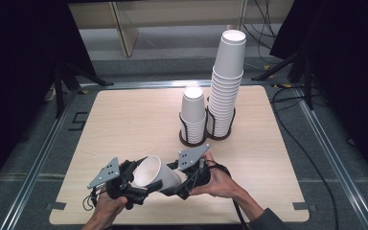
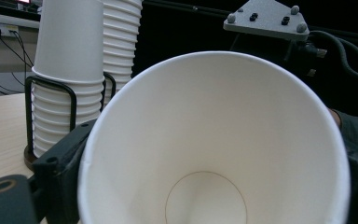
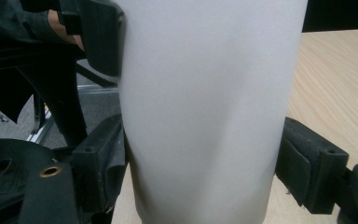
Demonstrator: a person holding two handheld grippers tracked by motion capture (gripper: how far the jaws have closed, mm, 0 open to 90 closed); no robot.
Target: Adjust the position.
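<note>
A white paper cup (image 1: 154, 173) lies on its side above the table's front edge, mouth toward the left. My right gripper (image 1: 175, 179) is shut on its body. In the right gripper view both black pads (image 3: 103, 163) press the cup's wall (image 3: 205, 112). My left gripper (image 1: 141, 177) straddles the cup's rim. In the left gripper view the open mouth (image 2: 214, 140) faces the camera, round and unsqueezed, with a jaw close on each side. The left gripper (image 2: 209, 182) counts as open around the rim.
A black wire holder (image 1: 206, 139) stands right of the table's middle with a short stack of cups (image 1: 193, 115) and a tall stack (image 1: 227, 81). The wooden table (image 1: 124, 120) lies bare on the left. Dark stands and cables ring the table.
</note>
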